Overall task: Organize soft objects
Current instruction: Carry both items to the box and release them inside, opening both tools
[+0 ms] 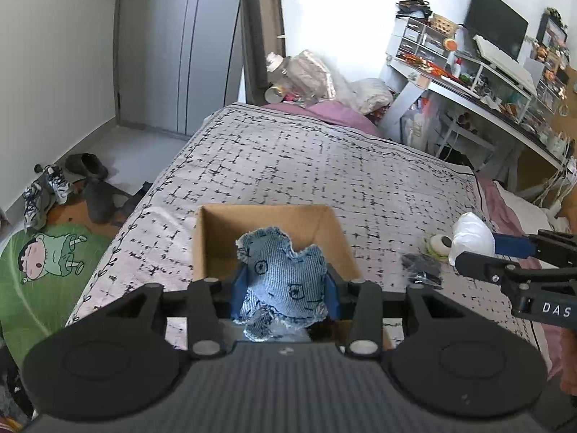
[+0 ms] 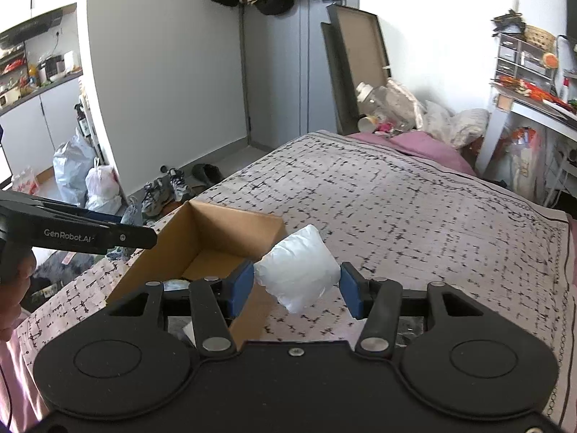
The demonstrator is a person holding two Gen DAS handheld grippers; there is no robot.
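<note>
My left gripper (image 1: 285, 288) is shut on a blue denim soft toy (image 1: 283, 281) and holds it over the open cardboard box (image 1: 212, 241) on the bed. My right gripper (image 2: 297, 285) is shut on a white puffy pillow-like pack (image 2: 299, 272), held above the bed just right of the box (image 2: 202, 249). In the left wrist view the right gripper (image 1: 479, 249) shows at the right with the white pack (image 1: 472, 234). A small green-and-white soft toy (image 1: 438, 245) and a black item (image 1: 422, 269) lie on the bed to the right of the box.
The bed has a pink-grey patterned cover (image 1: 324, 166). Bags and cushions (image 1: 310, 75) are piled at its far end. A cluttered desk with a monitor (image 1: 494, 72) stands to the right. Shoes (image 1: 47, 191) and a green mat (image 1: 47, 263) lie on the floor to the left.
</note>
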